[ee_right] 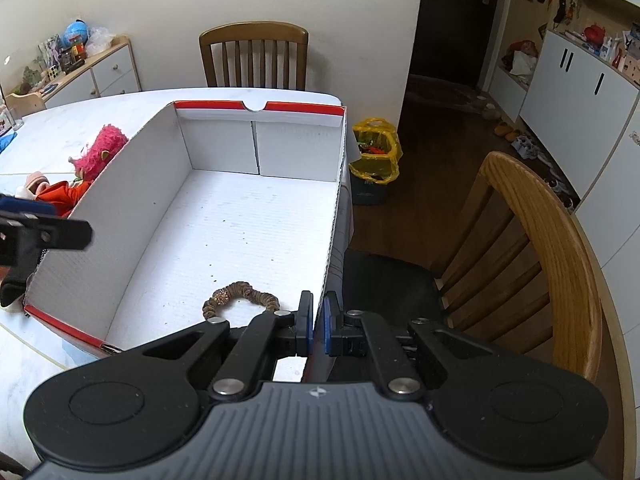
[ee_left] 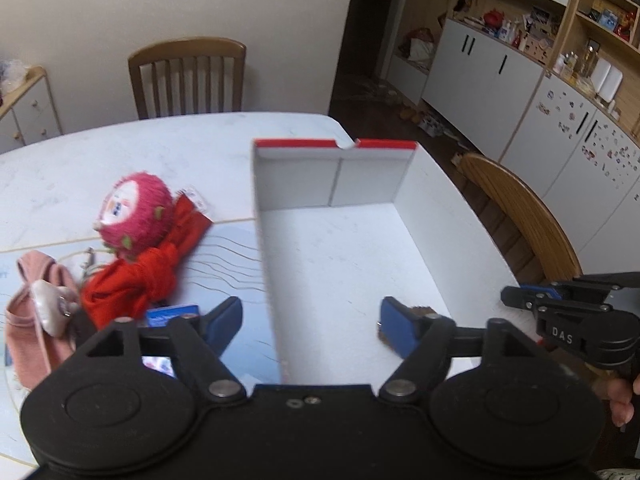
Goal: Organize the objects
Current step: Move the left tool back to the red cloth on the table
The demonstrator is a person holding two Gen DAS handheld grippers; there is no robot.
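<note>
Left gripper [ee_left: 311, 322] hovers with its blue-padded jaws spread wide and nothing between them, straddling the left wall of the box [ee_left: 262, 240]. Right gripper [ee_right: 318, 322] has its jaws pinched shut on the box's right wall, near the near right corner, steadying it. That box, white cardboard with red rim edges, sits open at the table's right edge.

On the box floor, close to the near wall, lies a brown scrunchie [ee_right: 240, 302], the only item inside. It looks light and springy.

Left of the box, on the table [ee_left: 120, 152], the unsorted things cluster together: a fuzzy pink plush toy [ee_left: 134, 210], touching a bunched red cloth [ee_left: 132, 280], with a pink garment [ee_left: 36, 320] near the table's near left edge and a pale glossy hair clip [ee_left: 50, 306] resting on it.

The plush is probably light and squashy; a grip across its round middle should hold. The cloth would drape, so pinching its knotted bunch seems safest.
</note>
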